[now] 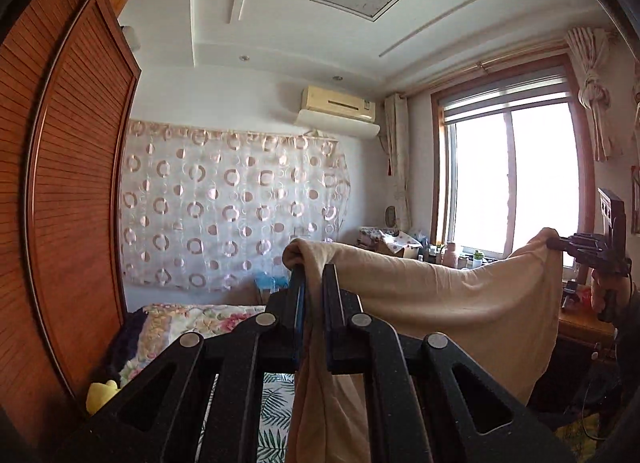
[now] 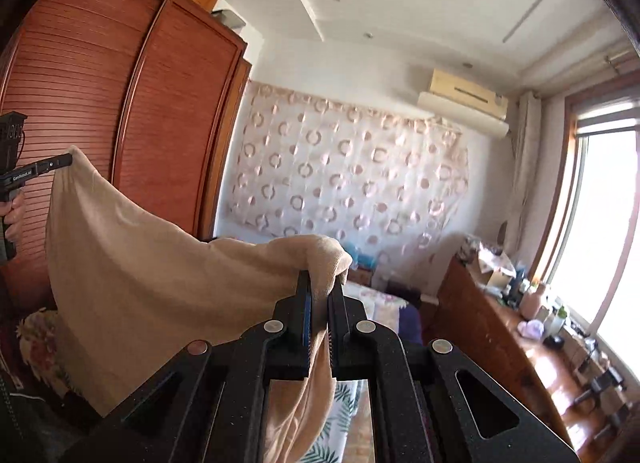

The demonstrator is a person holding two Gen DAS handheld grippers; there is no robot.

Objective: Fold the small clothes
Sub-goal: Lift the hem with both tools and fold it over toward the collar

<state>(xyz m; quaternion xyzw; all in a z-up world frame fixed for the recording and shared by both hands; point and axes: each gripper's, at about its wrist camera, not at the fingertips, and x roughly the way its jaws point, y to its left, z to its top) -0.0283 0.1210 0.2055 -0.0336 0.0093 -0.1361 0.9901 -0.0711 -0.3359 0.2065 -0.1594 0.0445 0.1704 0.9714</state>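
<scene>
**Inspector:** State of each hand-held gripper?

**Assessor:** Left hand-held gripper (image 1: 314,283): jaws clamped on one top corner of the beige cloth (image 1: 460,295). Right hand-held gripper (image 2: 322,295): jaws clamped on the other top corner, fabric bunched over the tips.

**Inspector:** Location of the cloth?

**Assessor:** In the air, stretched between the two grippers, sagging in the middle, its lower part hanging free. It hangs above the bed (image 1: 192,319) and is not lying on it. Garment type cannot be told.

**Inspector:** Progress?

**Assessor:** Judged early. The cloth is lifted and spread; no fold is visible. I see no finished pile in either view.

**Inspector:** Remaining?

**Assessor:** Likely laying it flat on the bed, making the folds, then setting it aside.
</scene>
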